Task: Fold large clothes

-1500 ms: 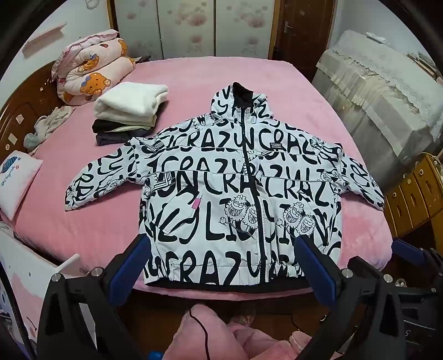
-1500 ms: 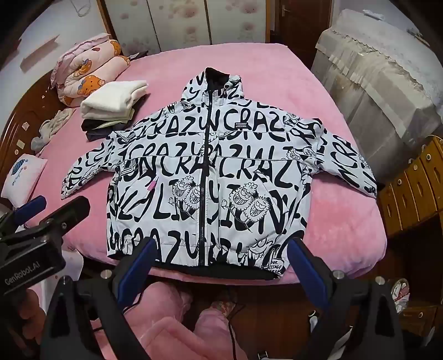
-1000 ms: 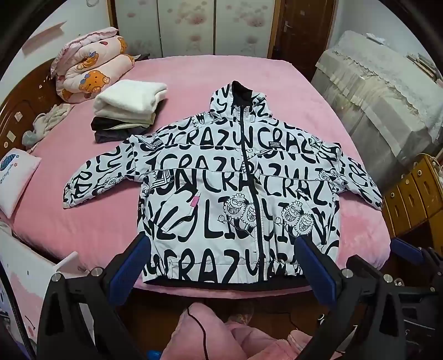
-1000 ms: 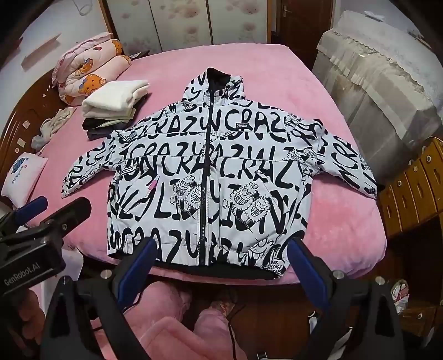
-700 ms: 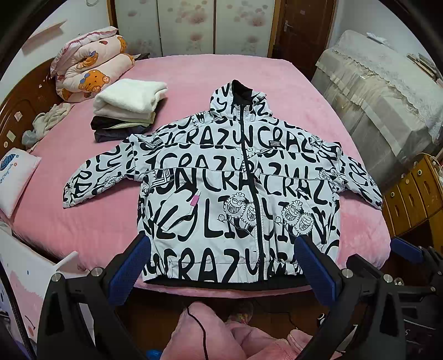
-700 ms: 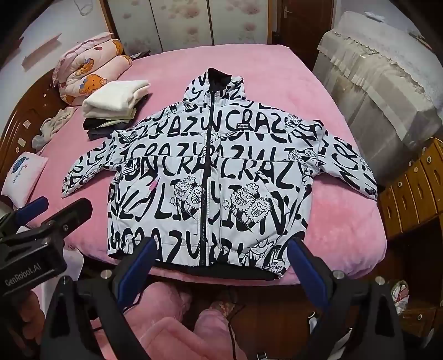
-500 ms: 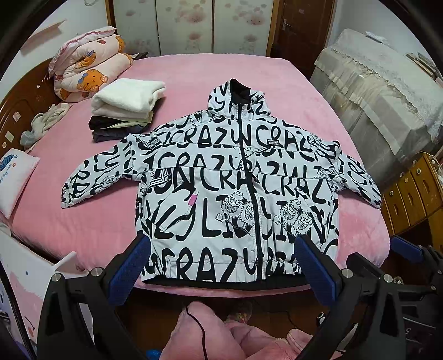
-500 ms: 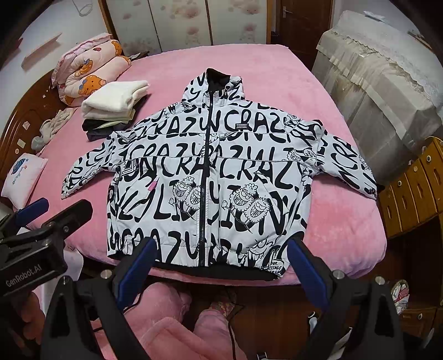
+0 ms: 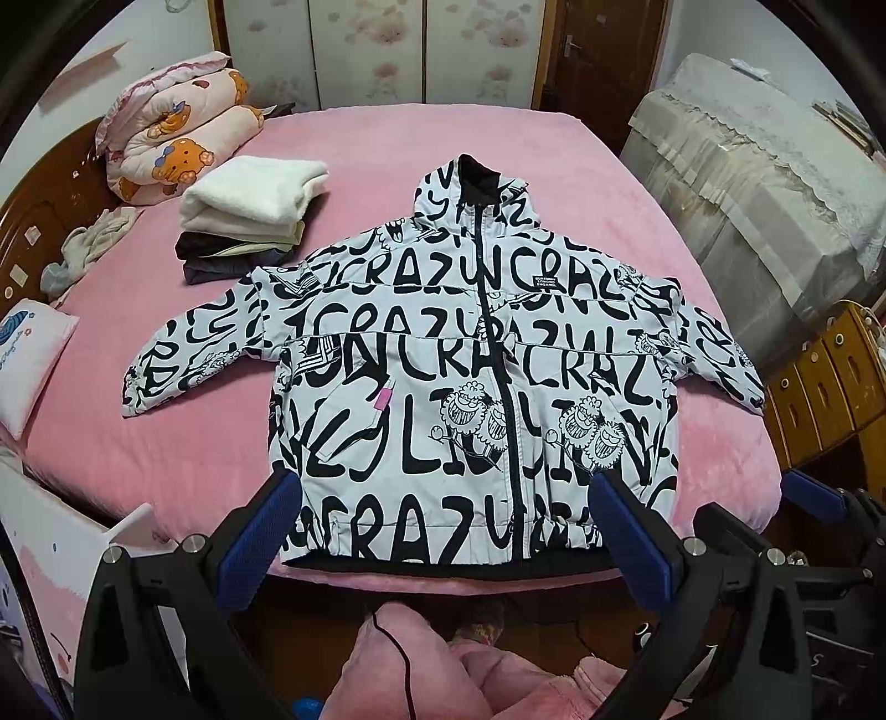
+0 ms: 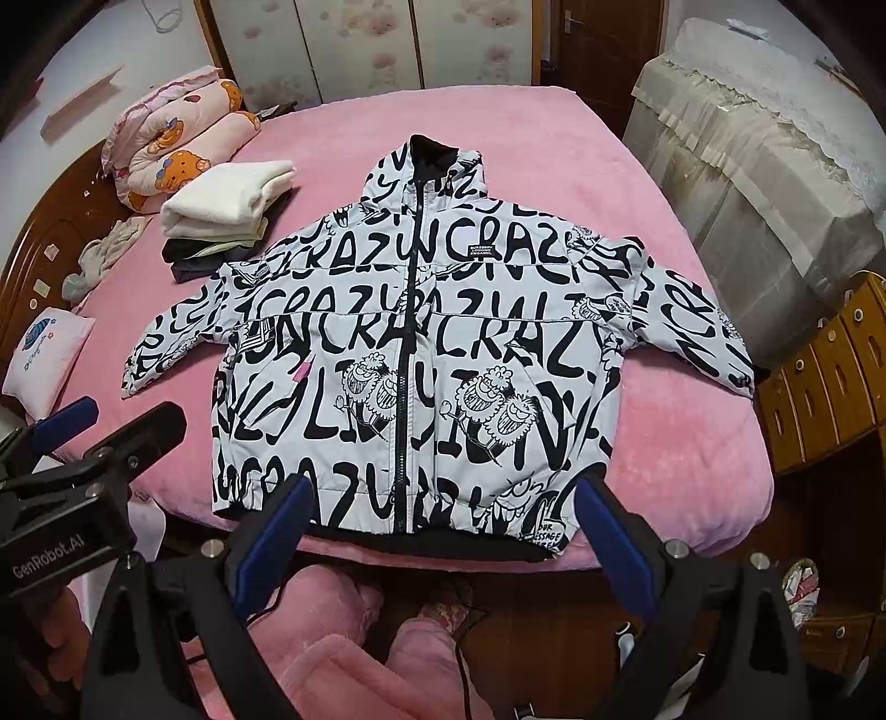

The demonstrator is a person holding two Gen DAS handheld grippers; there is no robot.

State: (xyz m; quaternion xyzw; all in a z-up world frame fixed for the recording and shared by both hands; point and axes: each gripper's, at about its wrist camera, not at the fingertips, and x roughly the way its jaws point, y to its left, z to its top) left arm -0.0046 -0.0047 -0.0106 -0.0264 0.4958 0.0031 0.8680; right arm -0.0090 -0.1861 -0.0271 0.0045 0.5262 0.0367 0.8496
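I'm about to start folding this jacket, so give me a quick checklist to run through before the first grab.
1. Jacket lies flat, front up, on the pink bed: ok.
2. Zipper closed: ok.
3. Both sleeves spread out to the sides: ok.
4. Left tool open and empty: ok.
5. Right tool open and empty: ok.
6. Stack of folded clothes lies close to the jacket's shoulder; whether they touch: cannot tell.

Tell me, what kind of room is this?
Most likely a bedroom. A big bed with a pink cover holds the jacket, with a rolled quilt by the wooden headboard and wardrobe doors behind.
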